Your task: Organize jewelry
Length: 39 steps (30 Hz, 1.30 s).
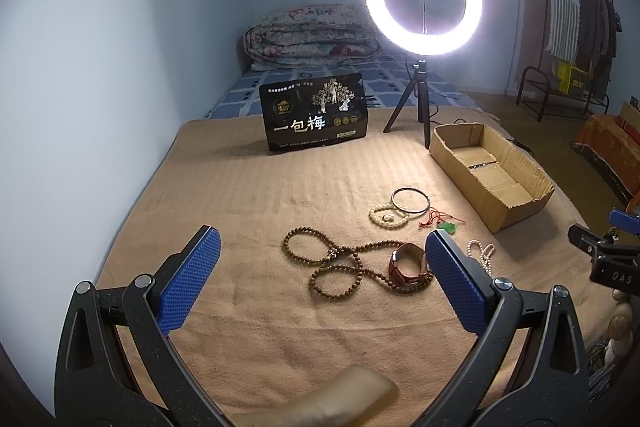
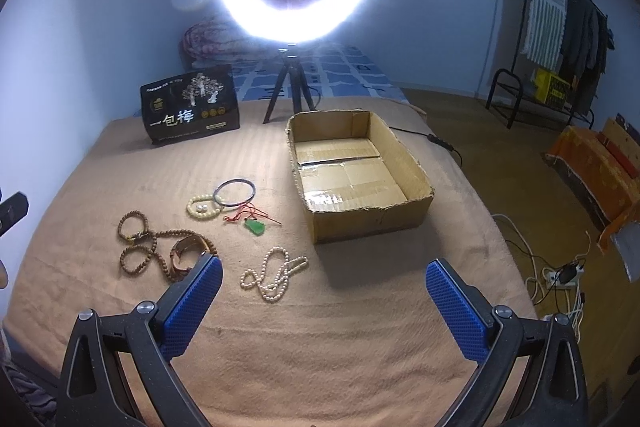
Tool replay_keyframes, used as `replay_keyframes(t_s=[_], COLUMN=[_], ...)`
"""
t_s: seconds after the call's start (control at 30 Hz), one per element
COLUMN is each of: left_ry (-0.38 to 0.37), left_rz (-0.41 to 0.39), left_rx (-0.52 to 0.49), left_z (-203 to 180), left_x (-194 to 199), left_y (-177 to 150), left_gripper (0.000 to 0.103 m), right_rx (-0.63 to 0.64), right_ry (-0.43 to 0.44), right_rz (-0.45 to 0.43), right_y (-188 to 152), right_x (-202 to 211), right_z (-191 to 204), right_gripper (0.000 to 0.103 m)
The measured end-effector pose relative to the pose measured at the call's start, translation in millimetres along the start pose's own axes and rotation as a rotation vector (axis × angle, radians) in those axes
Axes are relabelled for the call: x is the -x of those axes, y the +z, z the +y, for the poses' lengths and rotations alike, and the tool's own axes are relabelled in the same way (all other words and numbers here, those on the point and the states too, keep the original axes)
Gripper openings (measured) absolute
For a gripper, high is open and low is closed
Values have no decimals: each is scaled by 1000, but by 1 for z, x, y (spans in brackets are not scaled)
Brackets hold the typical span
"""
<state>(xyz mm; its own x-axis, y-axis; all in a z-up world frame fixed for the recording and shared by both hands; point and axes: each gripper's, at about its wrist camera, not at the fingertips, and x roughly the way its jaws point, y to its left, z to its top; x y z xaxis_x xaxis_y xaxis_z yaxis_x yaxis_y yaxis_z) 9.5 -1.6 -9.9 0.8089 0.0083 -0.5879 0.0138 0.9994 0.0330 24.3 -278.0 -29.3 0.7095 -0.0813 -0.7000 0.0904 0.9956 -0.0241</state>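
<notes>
a tan blanket (image 2: 320, 327) covers the bed. both the left hand-held gripper (image 1: 320, 279) and right hand-held gripper (image 2: 324, 301) hover spread, empty; the pearl necklace (image 2: 272, 275) lies just ahead of the right one, cardboard box (image 2: 400, 219) beyond.

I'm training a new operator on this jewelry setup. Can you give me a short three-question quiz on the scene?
1. True or false: the cardboard box already holds jewelry.
2. Which piece lies nearest the right gripper? A) pearl necklace B) dark bangle C) green pendant
3. What does the watch lie on?

Key: 1. False, it is empty. 2. A. 3. The brown bead strand, on the tan blanket.
</notes>
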Motion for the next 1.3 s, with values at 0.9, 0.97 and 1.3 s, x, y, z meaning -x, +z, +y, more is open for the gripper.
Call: replay_keyframes(t_s=[0.9,0.97,1.3], left_ry=[-177,-209,-265], left_rz=[317,343,455], left_rx=[43,17,-58], left_z=[-5,-16,-56], left_x=[-91,-100,-152], left_y=[-5,-6,-18], left_gripper=[71,62,61], right_rx=[88,117,151], right_ry=[213,215,224], right_rz=[298,325,396], right_y=[-1,0,-5], right_x=[-92,-103,-138], right_z=[2,8,32], right_gripper=[66,63,60])
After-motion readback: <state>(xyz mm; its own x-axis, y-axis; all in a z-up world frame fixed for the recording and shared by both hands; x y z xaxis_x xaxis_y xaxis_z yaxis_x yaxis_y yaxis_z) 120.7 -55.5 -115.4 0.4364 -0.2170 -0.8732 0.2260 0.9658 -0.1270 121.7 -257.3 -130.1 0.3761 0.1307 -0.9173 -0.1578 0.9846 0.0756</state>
